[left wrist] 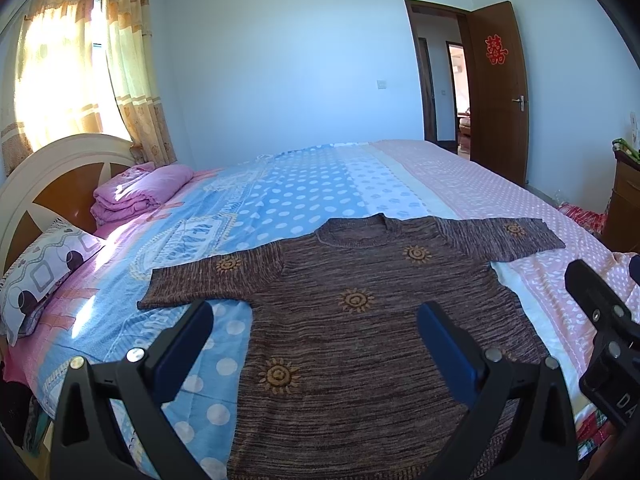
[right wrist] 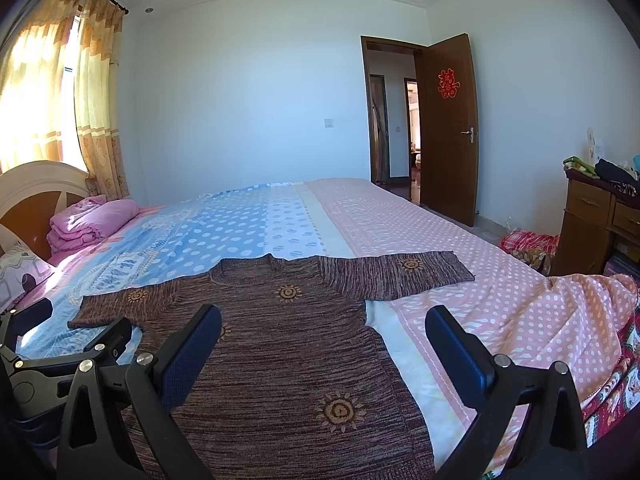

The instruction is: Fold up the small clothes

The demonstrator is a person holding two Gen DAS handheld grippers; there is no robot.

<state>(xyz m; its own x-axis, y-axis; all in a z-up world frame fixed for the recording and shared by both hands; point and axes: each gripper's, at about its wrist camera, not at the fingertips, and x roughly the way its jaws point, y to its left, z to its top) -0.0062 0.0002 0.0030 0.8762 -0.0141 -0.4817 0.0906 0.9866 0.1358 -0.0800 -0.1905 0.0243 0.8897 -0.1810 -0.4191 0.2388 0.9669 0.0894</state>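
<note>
Folding looks unstarted: sweater (left wrist: 360, 320) lies flat on the bed (left wrist: 460, 184), sleeves spread out. Left gripper (left wrist: 316, 344) and right gripper (right wrist: 324, 348) hover over it, jaws spread, holding nothing.

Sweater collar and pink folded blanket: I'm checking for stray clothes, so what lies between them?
Only bare bedsheet lies between the sweater collar and the pink folded blanket, seen in the left wrist view.
</note>
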